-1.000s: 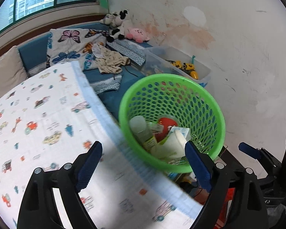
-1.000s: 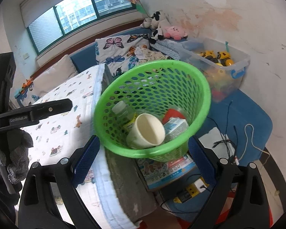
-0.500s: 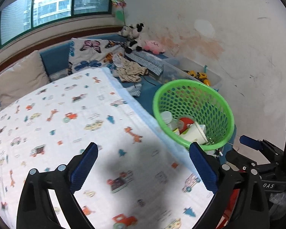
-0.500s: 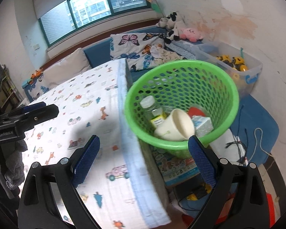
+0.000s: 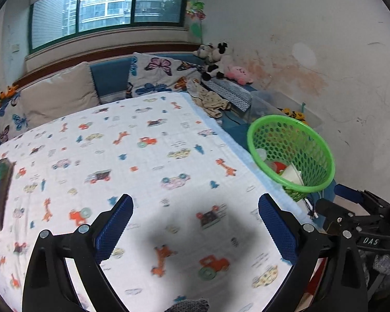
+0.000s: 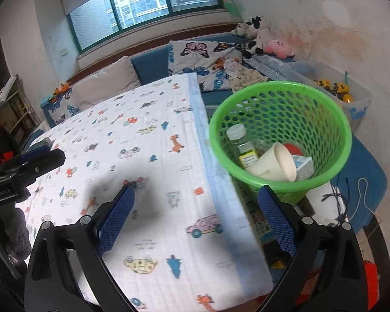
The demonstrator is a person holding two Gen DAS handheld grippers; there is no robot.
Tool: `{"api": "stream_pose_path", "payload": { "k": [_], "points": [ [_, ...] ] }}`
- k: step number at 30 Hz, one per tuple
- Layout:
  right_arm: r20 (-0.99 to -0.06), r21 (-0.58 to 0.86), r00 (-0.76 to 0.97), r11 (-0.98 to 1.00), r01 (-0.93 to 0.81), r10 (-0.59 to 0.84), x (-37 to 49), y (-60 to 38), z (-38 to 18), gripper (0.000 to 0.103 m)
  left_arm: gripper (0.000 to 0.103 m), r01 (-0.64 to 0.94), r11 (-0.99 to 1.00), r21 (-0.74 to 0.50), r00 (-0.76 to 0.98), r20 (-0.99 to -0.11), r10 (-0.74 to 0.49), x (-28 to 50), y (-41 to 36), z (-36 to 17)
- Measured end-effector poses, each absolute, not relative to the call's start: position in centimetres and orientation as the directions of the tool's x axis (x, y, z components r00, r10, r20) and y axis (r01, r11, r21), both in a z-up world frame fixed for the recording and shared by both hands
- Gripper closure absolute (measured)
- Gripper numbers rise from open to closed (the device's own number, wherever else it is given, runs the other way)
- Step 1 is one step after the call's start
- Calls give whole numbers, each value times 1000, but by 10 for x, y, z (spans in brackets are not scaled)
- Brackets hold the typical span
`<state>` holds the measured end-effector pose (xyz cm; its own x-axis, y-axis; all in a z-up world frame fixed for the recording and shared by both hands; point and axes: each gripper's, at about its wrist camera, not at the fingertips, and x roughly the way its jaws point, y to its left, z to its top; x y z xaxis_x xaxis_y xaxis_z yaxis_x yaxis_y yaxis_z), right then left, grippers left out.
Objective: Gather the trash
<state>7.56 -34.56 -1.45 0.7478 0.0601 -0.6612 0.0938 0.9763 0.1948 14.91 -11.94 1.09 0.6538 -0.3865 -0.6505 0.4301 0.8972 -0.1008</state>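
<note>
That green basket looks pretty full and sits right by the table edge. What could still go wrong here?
The basket stands beside the table on what looks like a box, so a bump might tip it. The paper cup lies on top and could roll out. Loose cables on the floor nearby might snag a foot.

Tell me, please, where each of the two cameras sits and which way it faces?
Left wrist: on the left gripper, angled down over the patterned cloth; its open jaws show, with the right gripper beside it.
Right wrist: on the right gripper, angled down at the cloth's edge and the green basket; its open jaws and the left gripper show.
Shared: cloth, basket, window.
</note>
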Motion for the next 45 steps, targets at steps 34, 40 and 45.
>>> {"api": "stream_pose_path", "payload": {
  "k": [34, 40, 45],
  "points": [
    [-634, 138, 769, 990, 9, 81, 61, -275, 1, 4, 9, 302, 951, -62, 737, -618, -274, 100, -40, 2],
    [-635, 133, 768, 991, 4, 82, 62, -272, 2, 4, 9, 289, 956, -54, 744, -616, -260, 100, -36, 2],
    [-635, 128, 768, 992, -2, 84, 62, -270, 2, 4, 9, 279, 958, -57, 745, -616, -254, 99, -33, 1]
  ]
}}
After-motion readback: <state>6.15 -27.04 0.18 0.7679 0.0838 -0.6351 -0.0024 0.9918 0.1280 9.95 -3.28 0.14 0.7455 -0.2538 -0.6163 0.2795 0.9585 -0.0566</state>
